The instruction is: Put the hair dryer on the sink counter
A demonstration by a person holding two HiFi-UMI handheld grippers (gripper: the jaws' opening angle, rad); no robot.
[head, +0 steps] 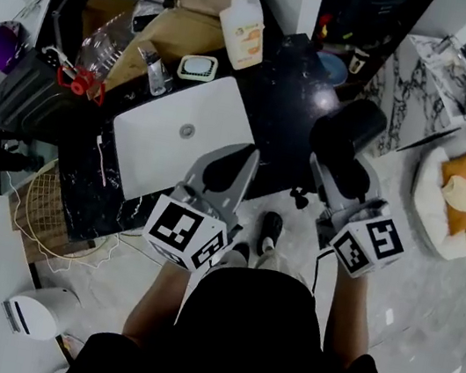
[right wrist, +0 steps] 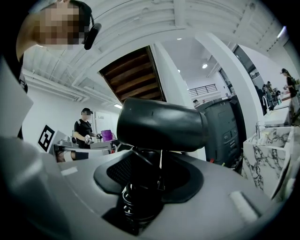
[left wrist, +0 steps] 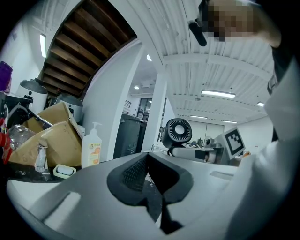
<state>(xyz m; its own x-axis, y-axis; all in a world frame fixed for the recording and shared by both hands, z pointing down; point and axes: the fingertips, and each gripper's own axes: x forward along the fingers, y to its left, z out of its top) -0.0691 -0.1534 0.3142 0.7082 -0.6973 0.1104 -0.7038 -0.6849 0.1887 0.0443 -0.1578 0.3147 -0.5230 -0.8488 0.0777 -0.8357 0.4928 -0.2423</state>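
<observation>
The black hair dryer (head: 347, 132) is held up in the air by its handle, just right of the black marble sink counter (head: 284, 101). My right gripper (head: 336, 171) is shut on that handle, and the barrel (right wrist: 161, 123) lies crosswise above the jaws, with the coiled cord base between the pads. My left gripper (head: 244, 163) hovers over the counter's front edge beside the white sink basin (head: 179, 140); it is shut with nothing in it. The left gripper view shows the dryer's round rear grille (left wrist: 179, 131) to the right.
On the counter stand a soap pump bottle (head: 242, 35), a soap dish (head: 198, 66), a faucet (head: 154, 69) and a cardboard box (head: 172, 1). A wire basket (head: 43, 208) and a white bin (head: 32, 312) sit on the floor at left, a pet bed (head: 454, 200) at right.
</observation>
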